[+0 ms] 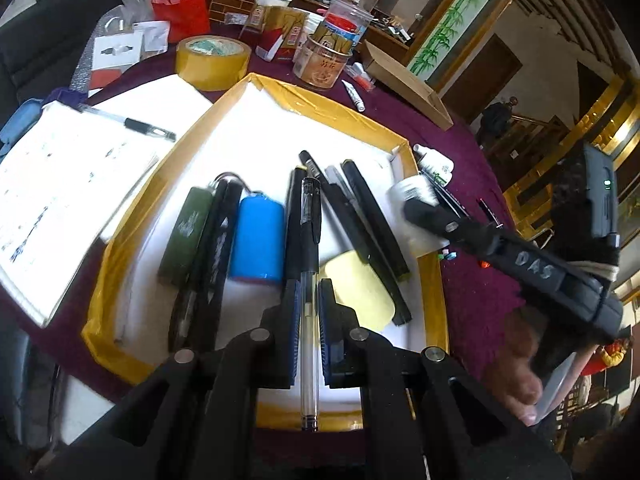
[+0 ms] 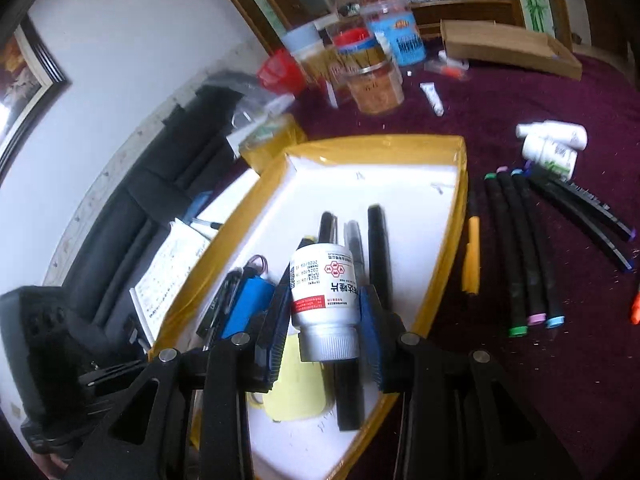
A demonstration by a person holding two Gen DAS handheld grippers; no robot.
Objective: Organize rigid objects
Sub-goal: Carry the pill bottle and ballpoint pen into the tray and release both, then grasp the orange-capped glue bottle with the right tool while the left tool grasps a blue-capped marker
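Left jaws: my left gripper (image 1: pixel 308 304) is clamped on a clear gel pen (image 1: pixel 309 280), black cap end pointing away from me, clear barrel running back between my blue pads.
Right jaws: my right gripper (image 2: pixel 325 312) is closed on a white pill bottle (image 2: pixel 324 300), held by its sides, ribbed cap toward me, red-and-white label facing up.
Below both: the white tray (image 1: pixel 280 128) with a yellow taped rim, on a dark red tablecloth (image 2: pixel 520 380).
In the tray: a yellow pad (image 1: pixel 360 292), a blue cylinder (image 1: pixel 258 240), a green block (image 1: pixel 186 232), and several black markers (image 1: pixel 372 224) lying side by side.
Right of the tray: a yellow pen (image 2: pixel 472 256), then a row of markers with coloured caps (image 2: pixel 532 260) on the cloth.
Further right: two white bottles (image 2: pixel 554 144) lying touching each other.
Left of the tray: an open notebook (image 1: pixel 68 184) with a pen resting on it.
Far side: a roll of tape (image 1: pixel 214 60), jars (image 2: pixel 374 80), a red bag (image 1: pixel 180 8), a cardboard box (image 2: pixel 508 48).
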